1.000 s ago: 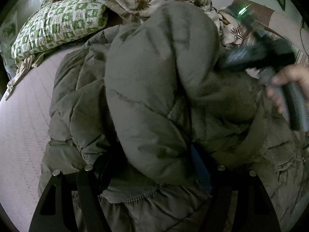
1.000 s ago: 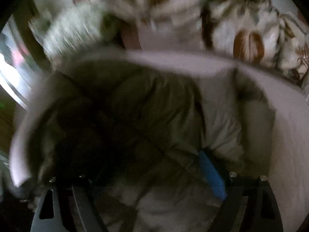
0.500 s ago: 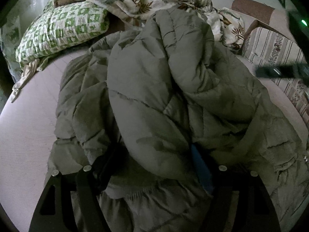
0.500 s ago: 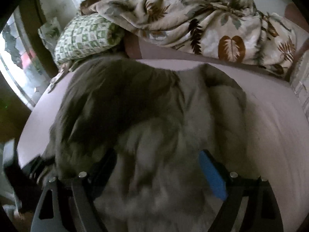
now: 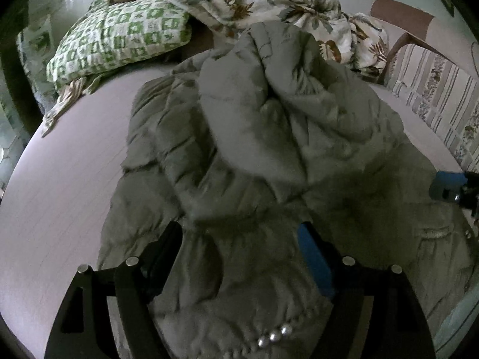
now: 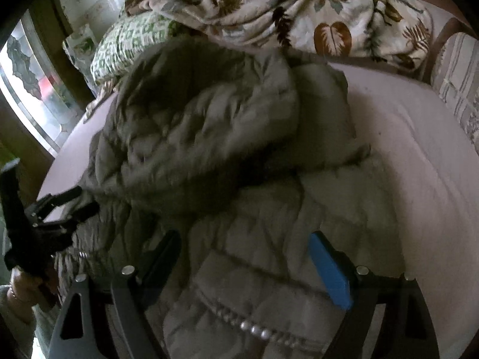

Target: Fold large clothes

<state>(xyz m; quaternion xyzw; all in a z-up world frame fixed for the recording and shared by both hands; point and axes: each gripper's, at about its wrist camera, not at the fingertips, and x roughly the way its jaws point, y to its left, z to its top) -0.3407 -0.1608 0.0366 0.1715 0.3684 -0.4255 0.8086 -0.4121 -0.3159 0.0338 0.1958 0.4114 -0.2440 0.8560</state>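
Lying in a rumpled heap across the middle of the bed (image 5: 60, 185), the jacket (image 5: 254, 137) is grey-green, quilted and puffy, one thick fold thrown over the rest and a row of metal snaps (image 5: 274, 335) along its near hem. Bare mauve sheet stays open on both sides of it. At the far edge sit a green checked pillow (image 5: 119, 45) and a crumpled leaf-print blanket (image 6: 299, 9); a striped chair (image 5: 434, 89) stands beside the bed. The left gripper (image 5: 239, 257) hangs over the hem, jaws opening, with fabric between them but unpinched. The right gripper (image 6: 245, 263) has jaws wide apart above the jacket.
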